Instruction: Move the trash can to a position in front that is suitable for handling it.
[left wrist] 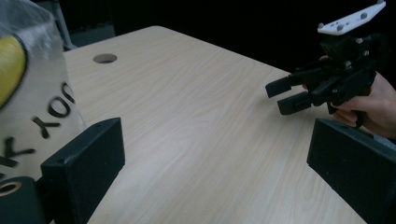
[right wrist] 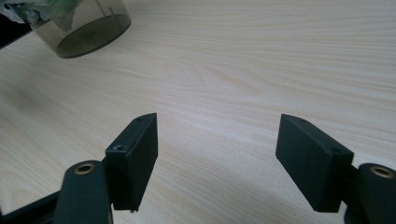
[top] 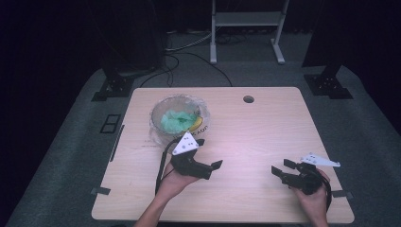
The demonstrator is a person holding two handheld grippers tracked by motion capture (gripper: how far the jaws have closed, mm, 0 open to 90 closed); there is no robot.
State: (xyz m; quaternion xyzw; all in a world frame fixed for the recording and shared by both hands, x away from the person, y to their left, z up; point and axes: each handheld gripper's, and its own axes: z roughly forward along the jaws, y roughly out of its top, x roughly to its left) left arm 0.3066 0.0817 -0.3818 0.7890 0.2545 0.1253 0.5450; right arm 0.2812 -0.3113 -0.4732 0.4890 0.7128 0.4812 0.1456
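2 open grippers over bare table

right gripper jaws apart | bare table | container far-left

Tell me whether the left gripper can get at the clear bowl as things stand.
Probably yes: the left gripper is open, holds nothing, and sits just in front of the clear bowl, with bare table between.

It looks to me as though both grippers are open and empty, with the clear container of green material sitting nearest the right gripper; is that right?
Not quite. Both grippers are open and empty, but the clear container of green material sits nearest the left gripper, not the right gripper. The high view shows it just beyond the left hand.
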